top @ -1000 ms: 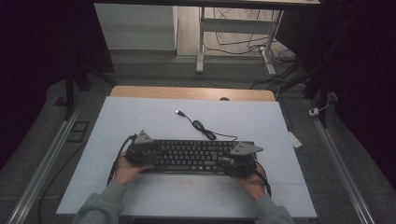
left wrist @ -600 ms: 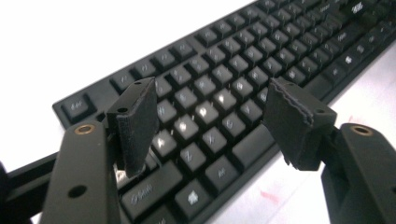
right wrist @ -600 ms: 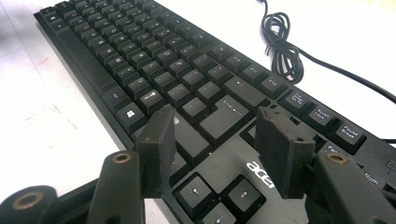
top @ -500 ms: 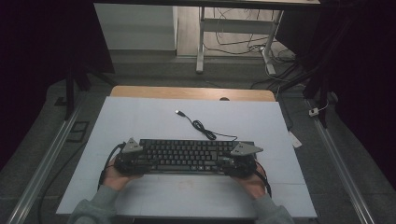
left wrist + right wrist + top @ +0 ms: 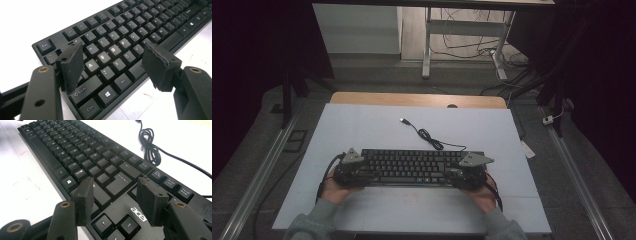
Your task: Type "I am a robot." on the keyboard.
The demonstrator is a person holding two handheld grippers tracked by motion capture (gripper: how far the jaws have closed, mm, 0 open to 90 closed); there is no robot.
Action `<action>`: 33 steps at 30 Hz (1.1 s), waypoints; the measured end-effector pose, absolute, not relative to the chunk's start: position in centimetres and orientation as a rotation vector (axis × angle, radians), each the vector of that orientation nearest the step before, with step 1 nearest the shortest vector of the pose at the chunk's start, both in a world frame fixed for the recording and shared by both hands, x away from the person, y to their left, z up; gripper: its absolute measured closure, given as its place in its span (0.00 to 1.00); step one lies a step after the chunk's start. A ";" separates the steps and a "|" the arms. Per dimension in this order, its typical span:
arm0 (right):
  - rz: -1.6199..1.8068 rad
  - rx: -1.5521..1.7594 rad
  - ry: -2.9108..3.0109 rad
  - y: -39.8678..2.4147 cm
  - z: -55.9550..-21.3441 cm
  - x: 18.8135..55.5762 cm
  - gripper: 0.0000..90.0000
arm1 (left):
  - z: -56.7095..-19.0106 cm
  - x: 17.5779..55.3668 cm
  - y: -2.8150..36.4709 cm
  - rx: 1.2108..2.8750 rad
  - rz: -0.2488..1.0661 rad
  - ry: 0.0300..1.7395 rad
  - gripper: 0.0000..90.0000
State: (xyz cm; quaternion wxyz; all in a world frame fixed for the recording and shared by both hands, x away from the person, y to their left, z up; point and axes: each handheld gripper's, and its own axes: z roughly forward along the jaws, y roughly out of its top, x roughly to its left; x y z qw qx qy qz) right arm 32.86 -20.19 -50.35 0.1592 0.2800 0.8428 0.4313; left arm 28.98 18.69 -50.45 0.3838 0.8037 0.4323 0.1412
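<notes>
A black keyboard [image 5: 412, 167] lies across the white table top [image 5: 362, 125], near the front edge. Its cable [image 5: 427, 135] coils behind it and ends in a USB plug [image 5: 403, 120]. My left gripper [image 5: 361, 170] is at the keyboard's left end. In the left gripper view its jaws have just been opening, and the gripper [image 5: 112, 48] stands open above the keys [image 5: 113, 50] with nothing pinched. My right gripper [image 5: 460, 172] is at the right end. In the right gripper view the gripper [image 5: 115, 181] is open over the Enter and arrow keys of the keyboard [image 5: 75, 152], beside the cable [image 5: 148, 142].
A wooden strip [image 5: 417, 99] borders the table's far edge. Metal rails [image 5: 262, 170] run along both sides on the floor. A small white tag [image 5: 528, 149] lies off the right edge. Bare white surface stretches behind and in front of the keyboard.
The left gripper has shifted slightly left along the keyboard's end, and its hand has drawn back a little. The keyboard, the cable and the right gripper have stayed put.
</notes>
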 end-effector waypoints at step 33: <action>1.326 0.733 2.481 -16.6 -48.9 33.3 0.87 | -50.7 29.1 18.3 2.072 0.355 1.102 0.37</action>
